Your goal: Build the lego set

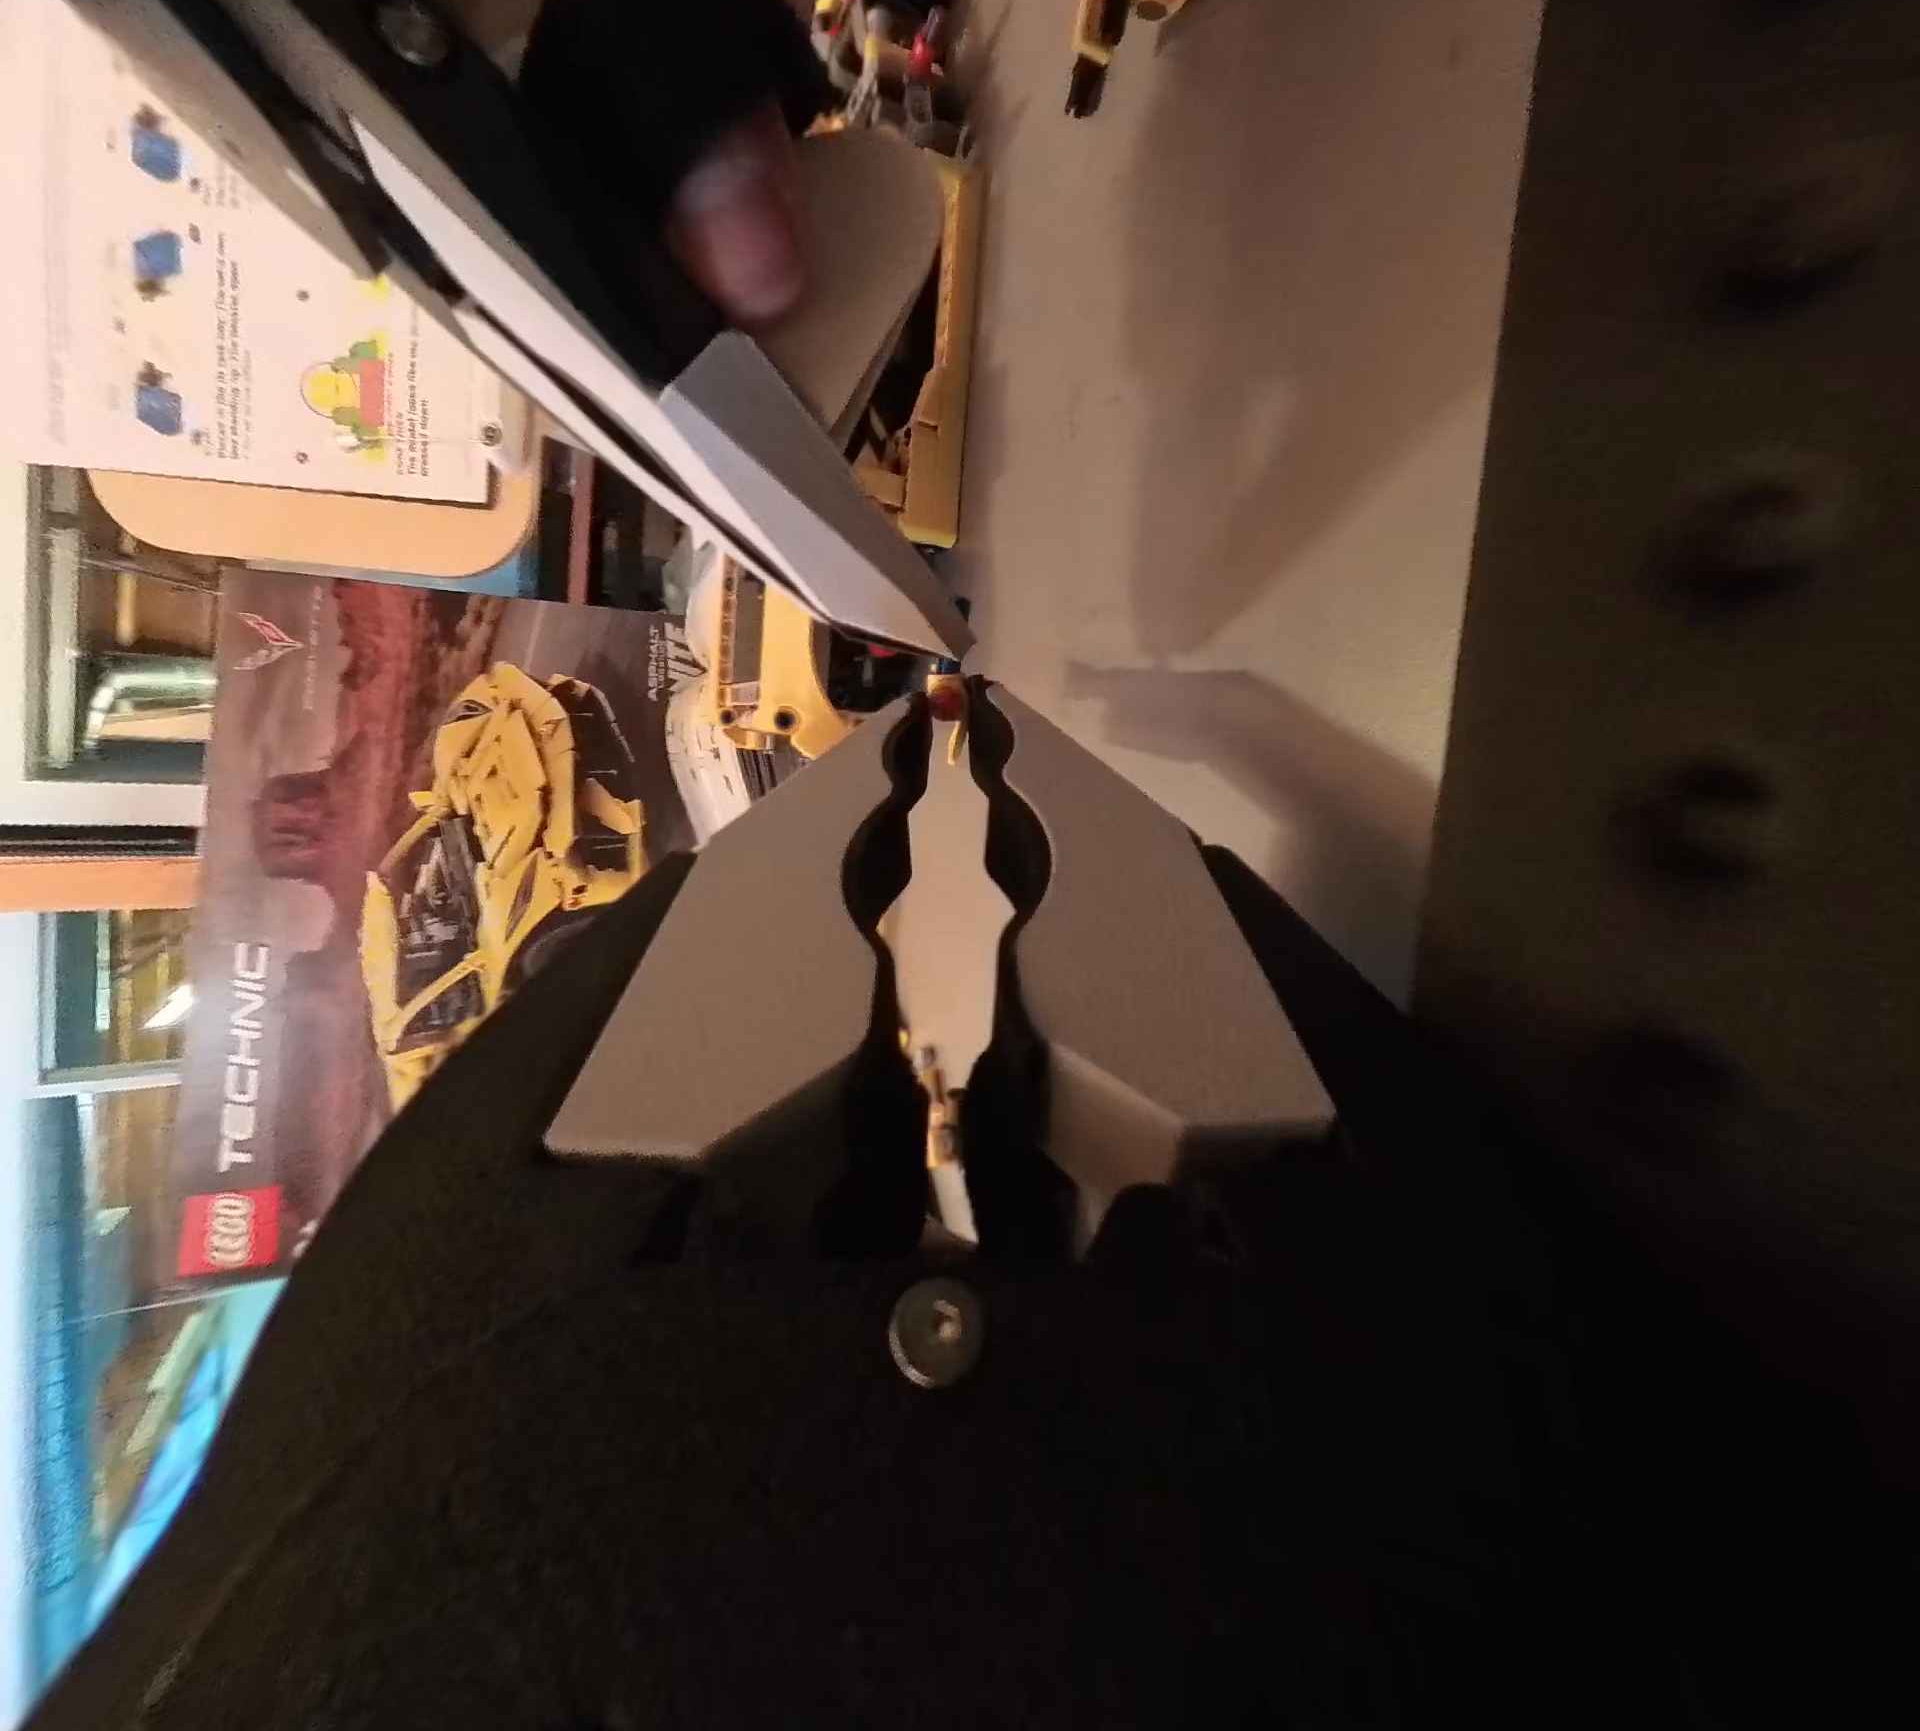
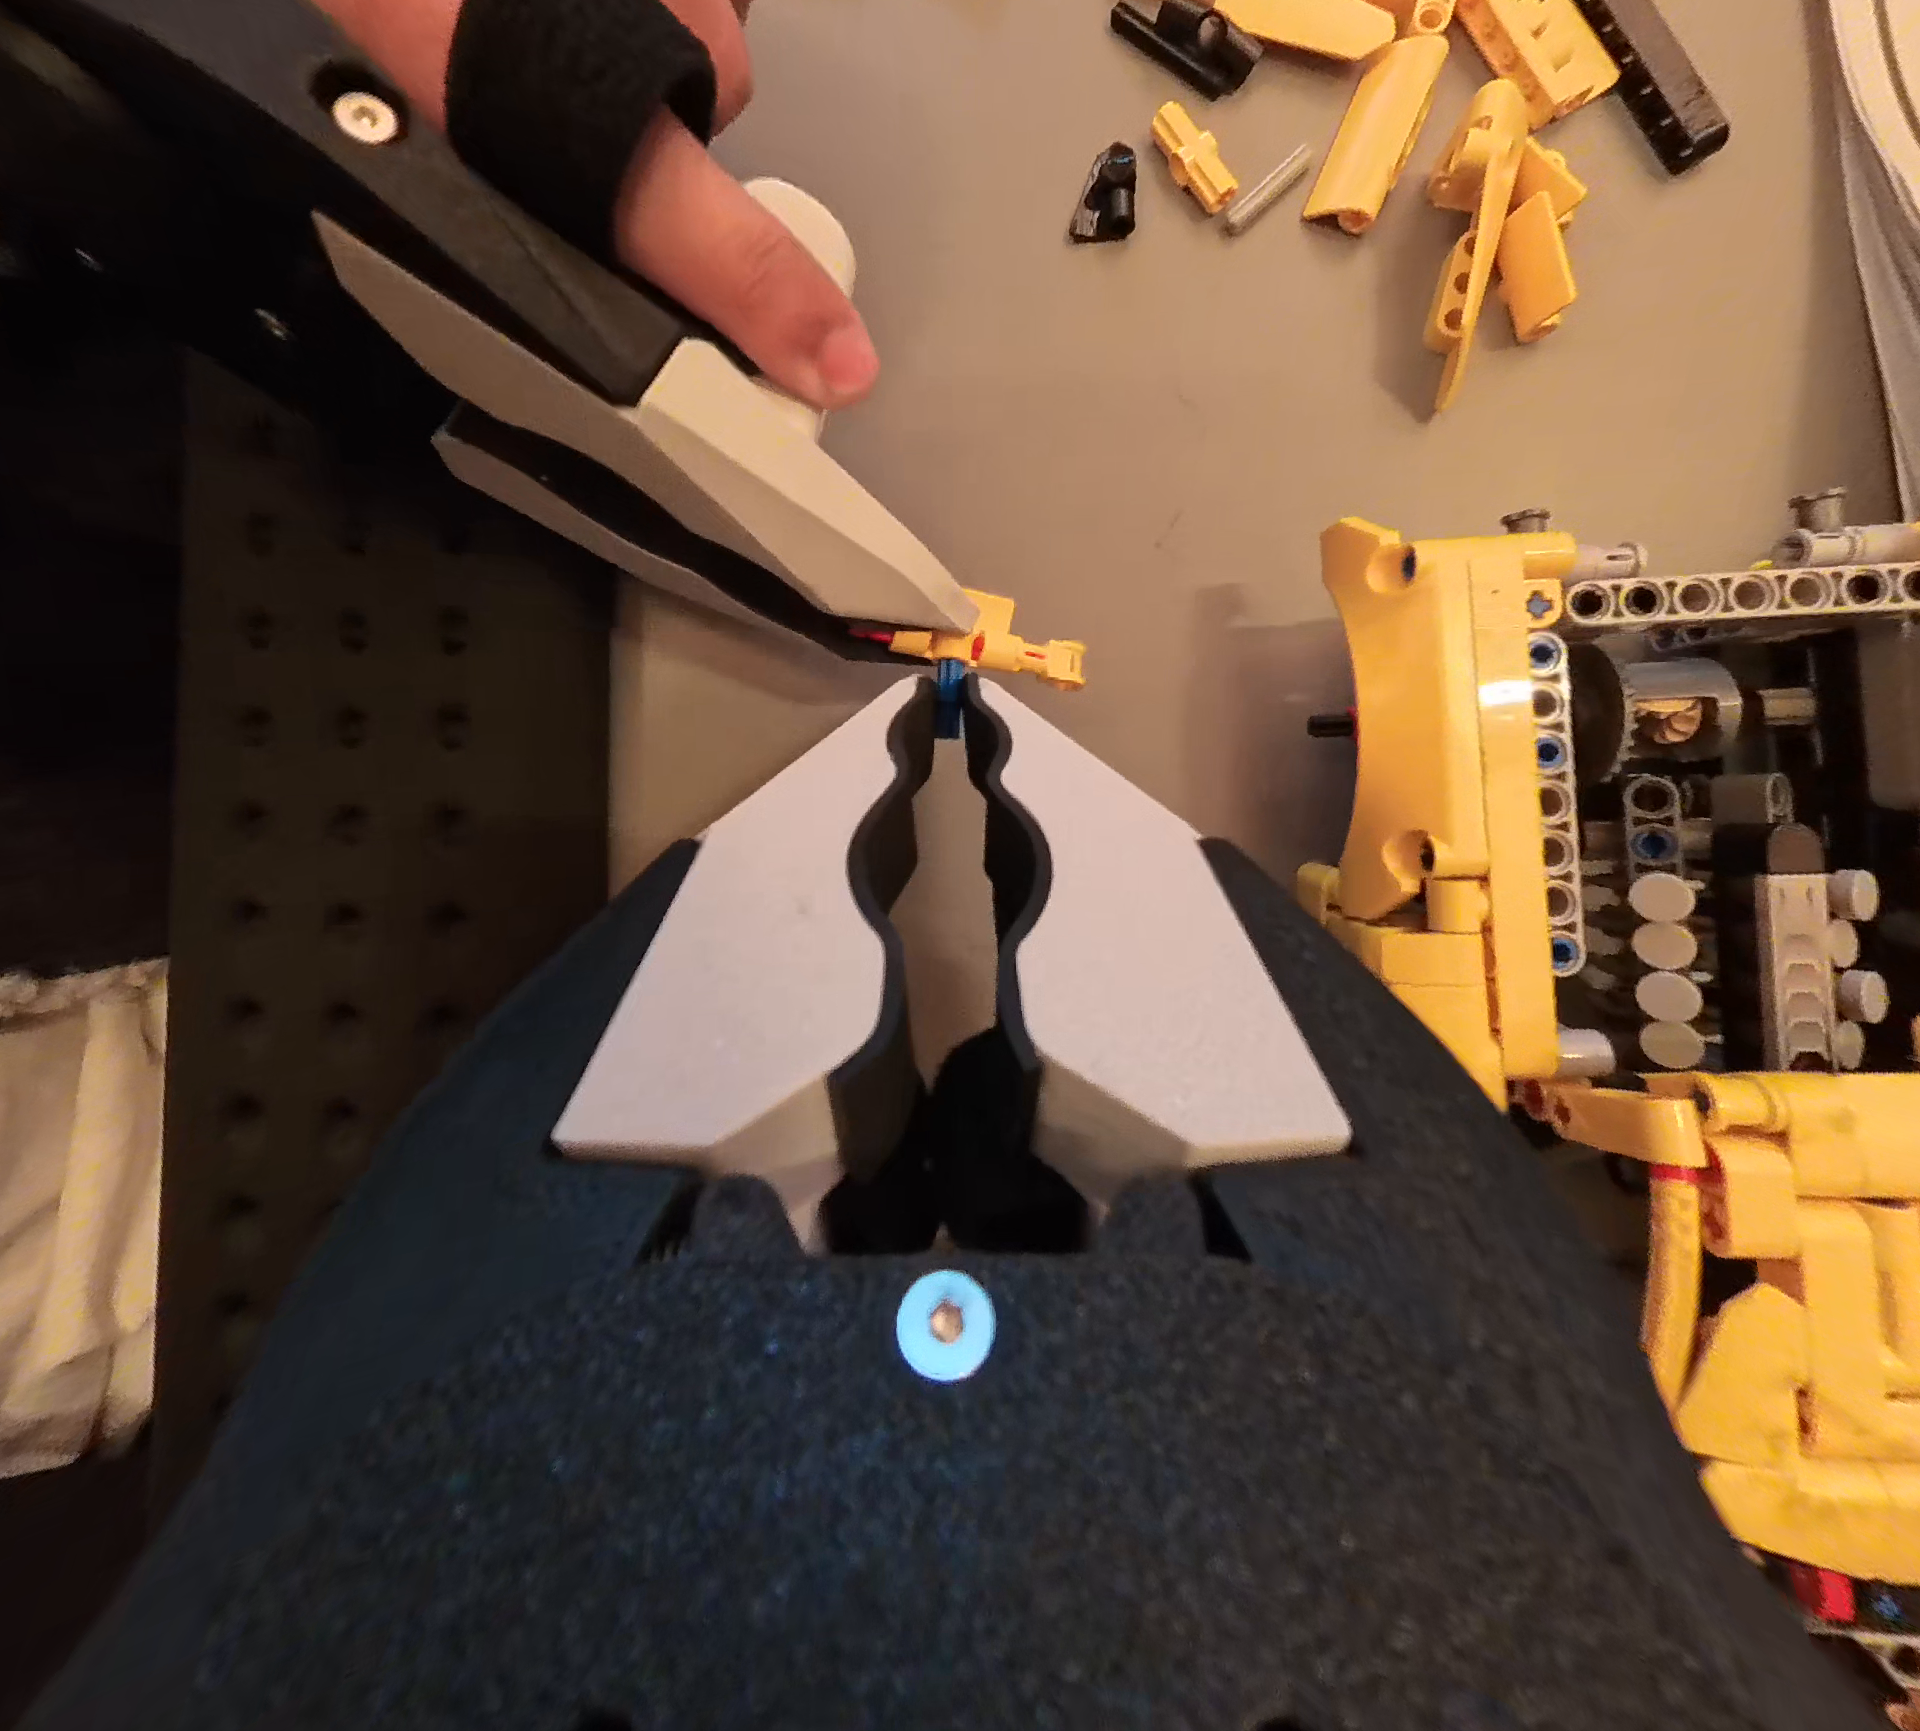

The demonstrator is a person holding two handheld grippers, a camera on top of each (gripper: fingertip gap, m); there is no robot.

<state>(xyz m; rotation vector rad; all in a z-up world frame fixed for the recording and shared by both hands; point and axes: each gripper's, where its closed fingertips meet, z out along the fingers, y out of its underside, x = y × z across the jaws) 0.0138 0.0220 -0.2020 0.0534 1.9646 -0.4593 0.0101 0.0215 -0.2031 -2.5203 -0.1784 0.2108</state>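
- Blue is showing at the tips of the right gripper: its fingers are pinching a small blue pin, which is standing up between them and touching the underside of a small yellow assembly.
- The left gripper, coming in from the upper left of the right wrist view, is holding that yellow assembly, its fingers drawn together on one end while the other end, with red bits showing, is sticking out to the right.
- In the left wrist view the left gripper's own fingers are sitting nearly together on a small red and yellow piece, and the right gripper is meeting them tip to tip from above.
- A hand wearing a black finger sleeve and a ring is resting along the left gripper's body.
- To the right, on the grey table, the partly built yellow car is lying with its grey beams and dark inner parts exposed.
- Farther off, loose yellow and black parts are lying scattered on the table.
- Beyond the table in the left wrist view, the set's box, bearing a picture of a yellow car, is standing next to an instruction sheet.
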